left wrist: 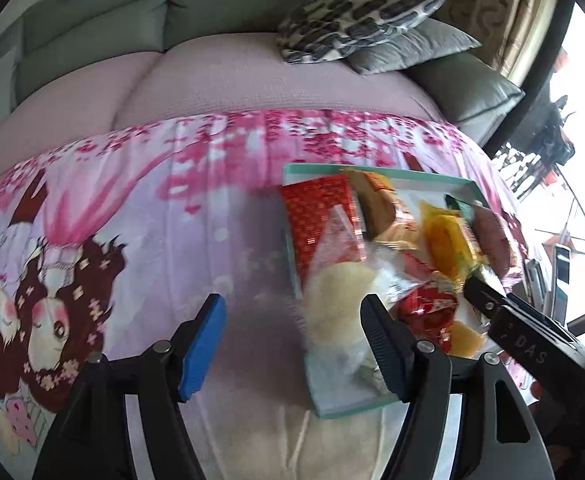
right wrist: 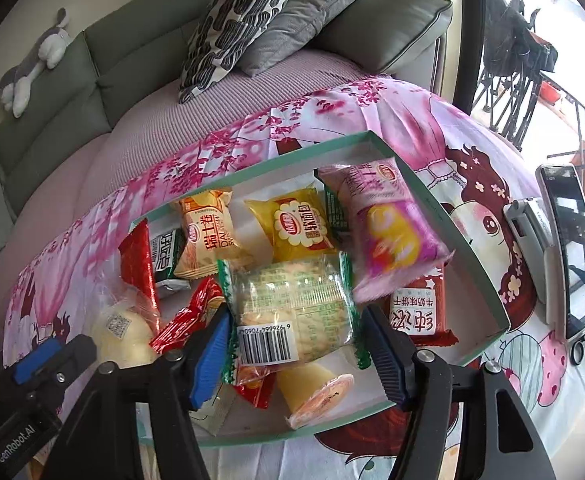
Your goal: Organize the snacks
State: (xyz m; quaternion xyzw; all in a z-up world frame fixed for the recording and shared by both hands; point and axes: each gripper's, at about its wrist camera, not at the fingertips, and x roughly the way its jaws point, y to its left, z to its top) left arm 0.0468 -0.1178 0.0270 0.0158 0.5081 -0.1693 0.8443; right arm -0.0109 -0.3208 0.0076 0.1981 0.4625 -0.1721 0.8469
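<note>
The snacks lie heaped in a green-rimmed box (right wrist: 444, 208) on the flowered cloth. The right tool (right wrist: 296, 344) stands released astride a clear cracker pack (right wrist: 292, 304), pads apart from it. The left tool (left wrist: 292, 344) gapes empty beside the box; its view is blurred.
</note>
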